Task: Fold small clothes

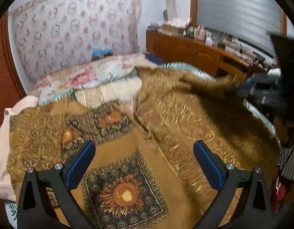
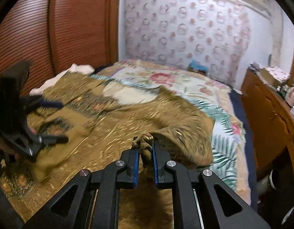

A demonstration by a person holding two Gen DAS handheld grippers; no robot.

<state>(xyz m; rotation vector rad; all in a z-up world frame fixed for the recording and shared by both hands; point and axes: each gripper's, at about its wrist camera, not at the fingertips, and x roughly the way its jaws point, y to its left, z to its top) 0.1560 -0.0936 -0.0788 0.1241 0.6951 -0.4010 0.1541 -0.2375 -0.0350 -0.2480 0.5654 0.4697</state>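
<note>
A golden-brown garment (image 1: pixel 185 114) with sunflower prints (image 1: pixel 126 190) lies spread across the bed. My left gripper (image 1: pixel 144 145) hovers over the sunflower print, its blue pads (image 1: pixel 80 168) wide apart with nothing between them. In the right wrist view the left gripper (image 2: pixel 62 121) is at the left, open above the garment (image 2: pixel 118 124). My right gripper (image 2: pixel 145 143) pinches a bunched fold of the garment's right edge between its pads and holds it lifted. In the left wrist view the right gripper (image 1: pixel 261 89) is blurred at the right edge.
A floral bedspread (image 2: pixel 185 84) covers the bed under the garment. A white cloth (image 1: pixel 2 143) lies at the bed's left side by brown slatted wardrobe doors (image 2: pixel 70 28). A wooden cabinet (image 1: pixel 185 47) with several items stands to the right. A patterned hanging (image 1: pixel 74 28) covers the wall behind.
</note>
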